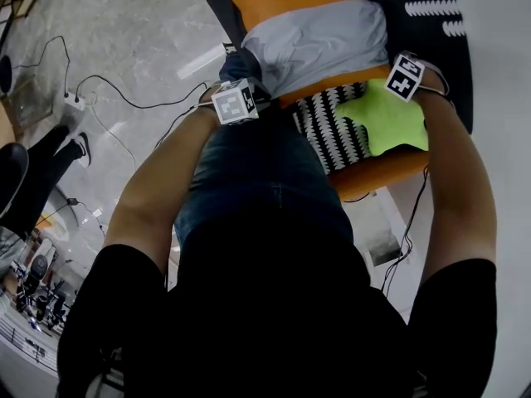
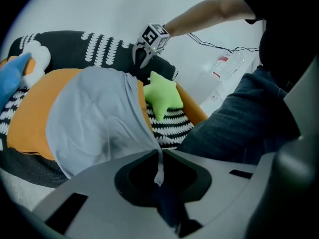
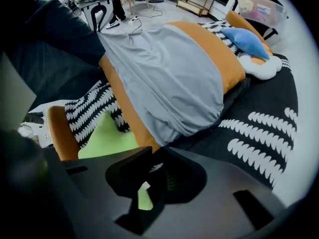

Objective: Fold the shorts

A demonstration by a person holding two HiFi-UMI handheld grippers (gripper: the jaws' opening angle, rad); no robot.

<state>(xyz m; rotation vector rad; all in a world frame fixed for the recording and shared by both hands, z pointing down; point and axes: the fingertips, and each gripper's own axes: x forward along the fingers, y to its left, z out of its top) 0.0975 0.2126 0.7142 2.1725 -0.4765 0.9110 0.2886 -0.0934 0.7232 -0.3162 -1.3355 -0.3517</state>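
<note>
Cloth like these grey shorts (image 2: 94, 123) is light, soft and floppy, so I judge it will sag and slide on the orange cushion (image 2: 30, 118) it lies draped over unless I hold it by the hem corners. At the cushion's near edge my left gripper (image 2: 159, 153) has its fingers pinched on a strip of hem, arm stretched forward past my thigh. At the cushion's right side my right gripper (image 3: 158, 151) looks clamped on the other corner, arm reaching out likewise.
</note>
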